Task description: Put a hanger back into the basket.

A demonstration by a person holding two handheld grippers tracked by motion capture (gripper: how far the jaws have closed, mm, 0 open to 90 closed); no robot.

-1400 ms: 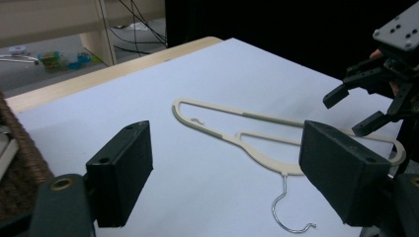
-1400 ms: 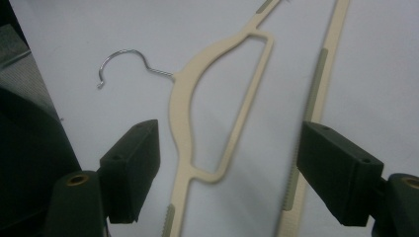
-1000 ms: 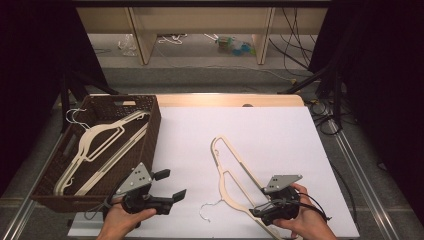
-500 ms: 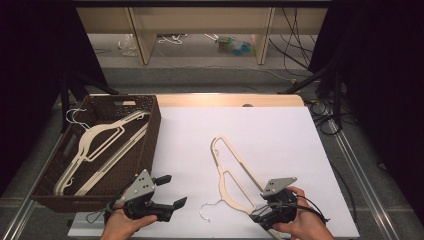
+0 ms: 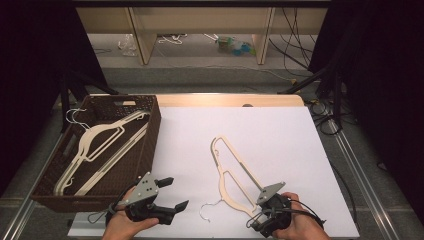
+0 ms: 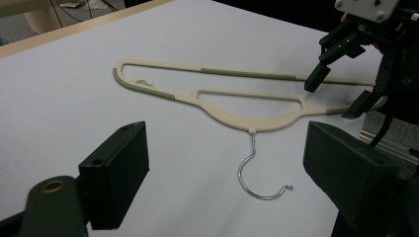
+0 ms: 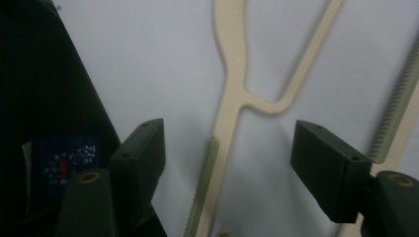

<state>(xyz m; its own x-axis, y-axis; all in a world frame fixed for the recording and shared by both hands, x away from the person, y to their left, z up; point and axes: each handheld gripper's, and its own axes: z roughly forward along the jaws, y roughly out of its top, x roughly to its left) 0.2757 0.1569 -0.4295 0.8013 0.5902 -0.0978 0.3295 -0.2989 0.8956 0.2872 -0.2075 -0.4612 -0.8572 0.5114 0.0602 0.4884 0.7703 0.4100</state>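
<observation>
A cream plastic hanger (image 5: 232,172) lies flat on the white table sheet, its wire hook (image 5: 207,210) curling toward the near edge. My right gripper (image 5: 256,223) is low over the hanger's near end. In the right gripper view its jaws (image 7: 232,148) straddle one thin arm of the hanger (image 7: 227,113) with a gap on both sides; they have just been closing and stand open. From the left gripper view the right gripper (image 6: 333,98) brackets the hanger's end (image 6: 222,98). My left gripper (image 5: 172,194) is open and empty, pointing at the hook (image 6: 252,173).
A dark woven basket (image 5: 155,130) stands at the table's left with more cream hangers (image 5: 95,145) inside. The white sheet (image 5: 280,140) stretches out beyond the hanger. Cables and shelving sit on the floor past the far edge.
The right gripper has sunk slightly toward the hanger's near end. The left gripper has tilted a little and stayed near the front edge.
</observation>
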